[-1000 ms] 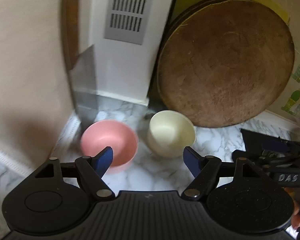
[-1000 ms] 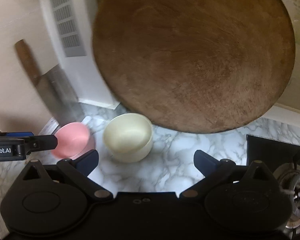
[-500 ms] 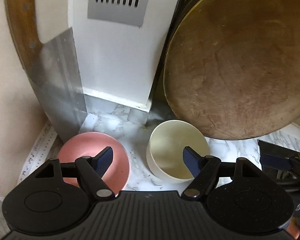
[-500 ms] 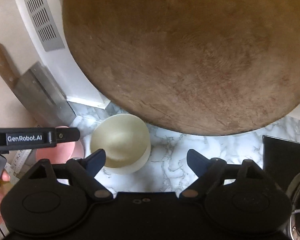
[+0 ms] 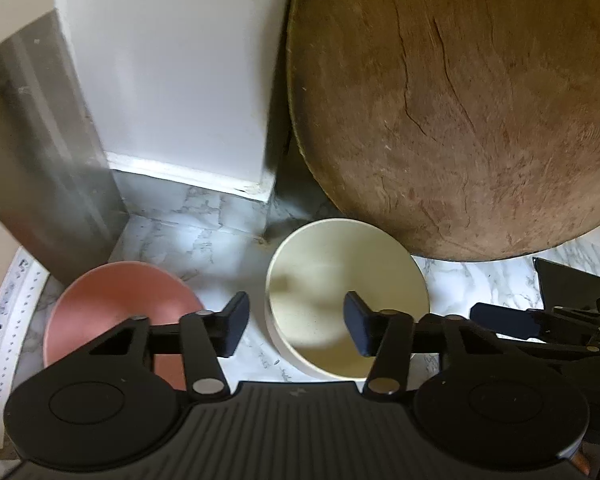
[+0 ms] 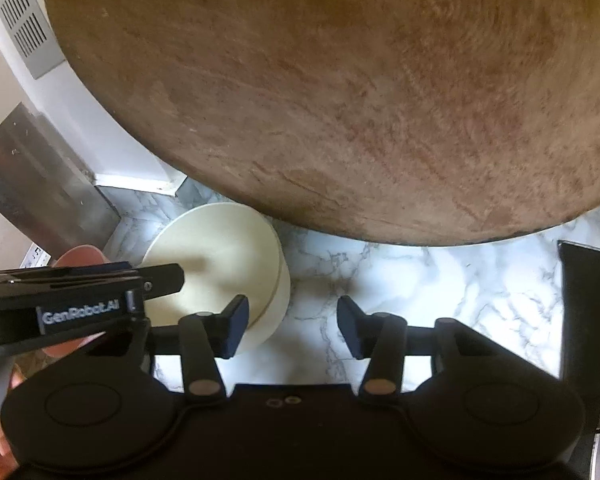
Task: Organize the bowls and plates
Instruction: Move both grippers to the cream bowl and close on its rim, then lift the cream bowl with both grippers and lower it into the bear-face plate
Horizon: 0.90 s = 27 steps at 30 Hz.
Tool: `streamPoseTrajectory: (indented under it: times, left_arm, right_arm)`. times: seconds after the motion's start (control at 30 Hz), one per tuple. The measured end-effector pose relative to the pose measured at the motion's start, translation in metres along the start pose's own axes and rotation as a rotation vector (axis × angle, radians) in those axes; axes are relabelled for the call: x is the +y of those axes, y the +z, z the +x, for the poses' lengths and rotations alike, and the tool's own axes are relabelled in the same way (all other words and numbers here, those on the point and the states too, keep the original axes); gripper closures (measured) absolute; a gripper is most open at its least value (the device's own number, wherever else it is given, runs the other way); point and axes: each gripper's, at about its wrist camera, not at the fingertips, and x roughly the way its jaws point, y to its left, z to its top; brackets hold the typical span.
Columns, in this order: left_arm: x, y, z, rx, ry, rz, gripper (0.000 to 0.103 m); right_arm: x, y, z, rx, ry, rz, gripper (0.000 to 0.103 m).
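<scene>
A cream bowl stands upright on the marble counter with a pink bowl to its left. My left gripper straddles the cream bowl's left wall, one finger outside and one inside. Its jaws are closing and the pads stand clear of the wall. My right gripper straddles the right wall of the cream bowl the same way, also closing without touching. The left gripper hides most of the pink bowl in the right wrist view. The right gripper shows at the left wrist view's right edge.
A big round wooden chopping board leans on the wall just behind the cream bowl. A cleaver blade leans at the left beside a white vented box. A black stove edge lies to the right on the marble counter.
Both grippers have come down and closer to the bowls, and their jaws have narrowed. The left gripper has shifted from over the pink bowl to the cream bowl's left rim.
</scene>
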Motion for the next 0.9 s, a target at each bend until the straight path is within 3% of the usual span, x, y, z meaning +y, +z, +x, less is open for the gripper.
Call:
streamPoseTrajectory:
  times: [0.27, 0.43, 0.9]
  left_arm:
    - [0.001, -0.001, 0.015, 0.017, 0.02, -0.005, 0.077]
    - [0.003, -0.003, 0.016, 0.021, 0.028, -0.003, 0.09]
    - [-0.003, -0.015, -0.007, 0.026, 0.008, 0.009, 0.092]
  right_arm:
    - [0.006, -0.003, 0.01, 0.015, 0.014, 0.011, 0.068]
    - [0.01, -0.005, 0.012, 0.019, 0.021, 0.012, 0.087]
    - [0.016, -0.016, -0.02, 0.001, -0.004, -0.015, 0.088]
